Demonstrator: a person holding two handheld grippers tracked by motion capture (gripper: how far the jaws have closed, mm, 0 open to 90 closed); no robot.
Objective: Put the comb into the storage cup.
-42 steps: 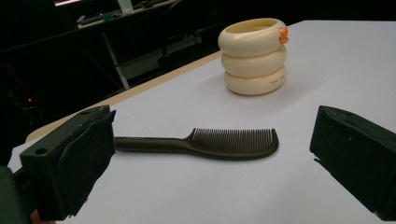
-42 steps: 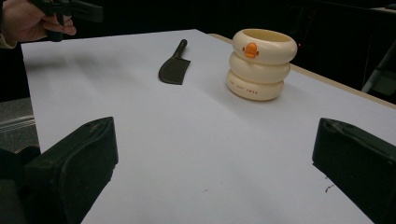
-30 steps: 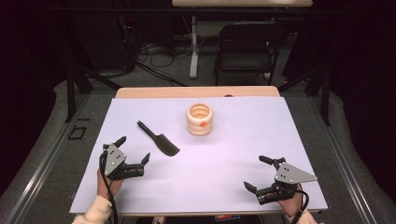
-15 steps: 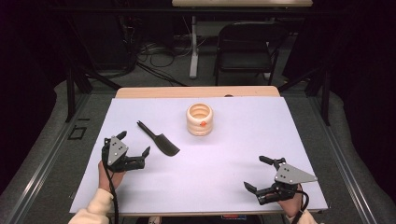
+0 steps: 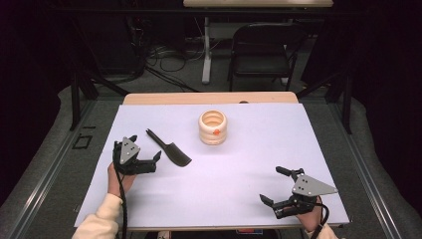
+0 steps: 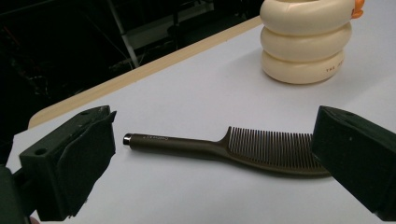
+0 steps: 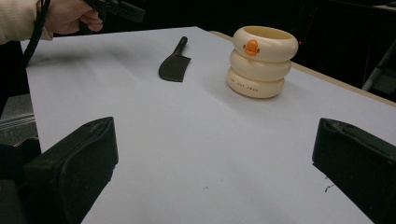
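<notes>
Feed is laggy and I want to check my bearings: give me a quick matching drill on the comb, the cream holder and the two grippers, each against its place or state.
Things:
1. comb
2. cream ringed holder
3. left gripper
4. right gripper

Places or states:
A. open, at the table's near right corner
B. upright, mid-table toward the far edge
C. lying flat, untouched
D. open, facing the comb

Pairs: 1-C, 2-B, 3-D, 4-A

R tool (image 7: 212, 168) had jaws wide apart, nothing btwn them, low over white bench (image 7: 187, 154). Comb (image 7: 174, 61) lay flat far side, near cream cup (image 7: 261, 60) w/ orange mark. Hand (image 7: 70, 16) w/ other tool top left.
</notes>
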